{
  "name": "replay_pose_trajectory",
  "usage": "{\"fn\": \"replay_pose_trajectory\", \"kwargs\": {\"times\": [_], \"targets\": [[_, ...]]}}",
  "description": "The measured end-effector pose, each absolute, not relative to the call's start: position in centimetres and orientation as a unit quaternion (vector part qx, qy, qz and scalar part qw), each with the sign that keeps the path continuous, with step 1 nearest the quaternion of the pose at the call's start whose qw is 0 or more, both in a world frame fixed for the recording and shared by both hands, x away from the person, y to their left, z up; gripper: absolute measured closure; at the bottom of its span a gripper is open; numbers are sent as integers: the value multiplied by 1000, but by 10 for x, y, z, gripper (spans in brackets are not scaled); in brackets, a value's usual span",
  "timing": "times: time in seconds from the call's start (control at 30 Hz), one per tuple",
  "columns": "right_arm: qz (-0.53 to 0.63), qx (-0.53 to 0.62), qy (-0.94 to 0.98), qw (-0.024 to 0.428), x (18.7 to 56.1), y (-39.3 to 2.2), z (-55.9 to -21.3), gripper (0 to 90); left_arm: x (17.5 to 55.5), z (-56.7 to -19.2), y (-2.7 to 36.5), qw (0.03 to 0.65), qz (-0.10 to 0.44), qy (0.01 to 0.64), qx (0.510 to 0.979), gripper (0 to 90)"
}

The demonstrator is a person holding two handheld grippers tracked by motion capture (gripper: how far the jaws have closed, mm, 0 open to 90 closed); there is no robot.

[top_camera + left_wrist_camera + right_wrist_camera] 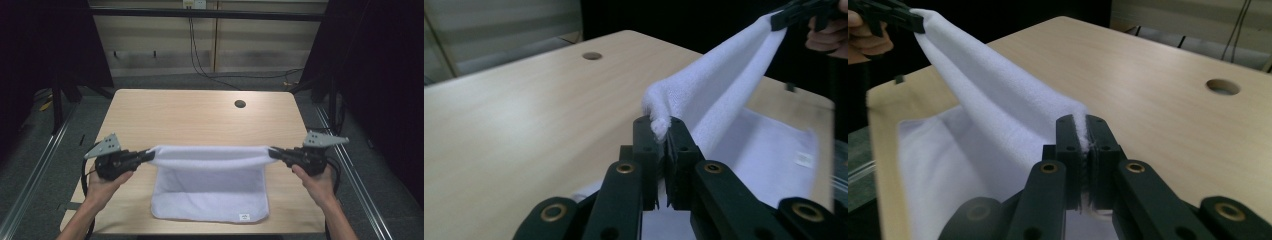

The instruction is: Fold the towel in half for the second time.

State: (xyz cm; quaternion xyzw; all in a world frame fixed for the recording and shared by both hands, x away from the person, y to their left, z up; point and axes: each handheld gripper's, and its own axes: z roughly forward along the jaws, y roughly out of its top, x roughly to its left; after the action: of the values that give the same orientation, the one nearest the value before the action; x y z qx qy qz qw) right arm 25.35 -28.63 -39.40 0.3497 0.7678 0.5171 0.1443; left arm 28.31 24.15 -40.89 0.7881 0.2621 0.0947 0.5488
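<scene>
A white towel (210, 192) hangs stretched between both grippers above the near half of the wooden table (200, 115); its lower part lies flat near the front edge, with a small label at the near right corner. My left gripper (149, 156) is shut on the towel's left corner (659, 122), pinched between the black jaws. On the other side, my right gripper (272, 152) is shut on the right corner (1080, 125). The lifted edge sags slightly between them. In the left gripper view the right gripper (791, 15) appears at the top right; in the right gripper view the left gripper (890, 15) sits top left.
A round cable hole (240, 104) lies in the far right part of the tabletop. Metal rails (35, 170) run along the floor on both sides of the table. Cables (200, 60) hang down the back wall.
</scene>
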Motion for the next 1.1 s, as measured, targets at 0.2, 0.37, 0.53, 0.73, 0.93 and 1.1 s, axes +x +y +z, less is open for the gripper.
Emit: {"fn": "replay_pose_trajectory", "kwargs": {"times": [0.2,0.37,0.53,0.73,0.93,1.1], "targets": [[496,345,790,107,211,-279,-425,857,254,-442,248,530,54,269,803,856],[470,338,813,67,191,-273,-452,840,239,-471,247,487,17,256,835,853],[466,330,821,13,181,-272,-469,750,226,-470,250,485,-8,233,843,797],[487,342,803,24,172,-281,-464,682,218,-462,256,505,8,252,825,682],[500,392,768,80,189,-293,-460,597,256,-450,255,525,57,332,782,567],[497,425,745,130,205,-306,-463,516,274,-463,269,510,74,376,770,436]]}}
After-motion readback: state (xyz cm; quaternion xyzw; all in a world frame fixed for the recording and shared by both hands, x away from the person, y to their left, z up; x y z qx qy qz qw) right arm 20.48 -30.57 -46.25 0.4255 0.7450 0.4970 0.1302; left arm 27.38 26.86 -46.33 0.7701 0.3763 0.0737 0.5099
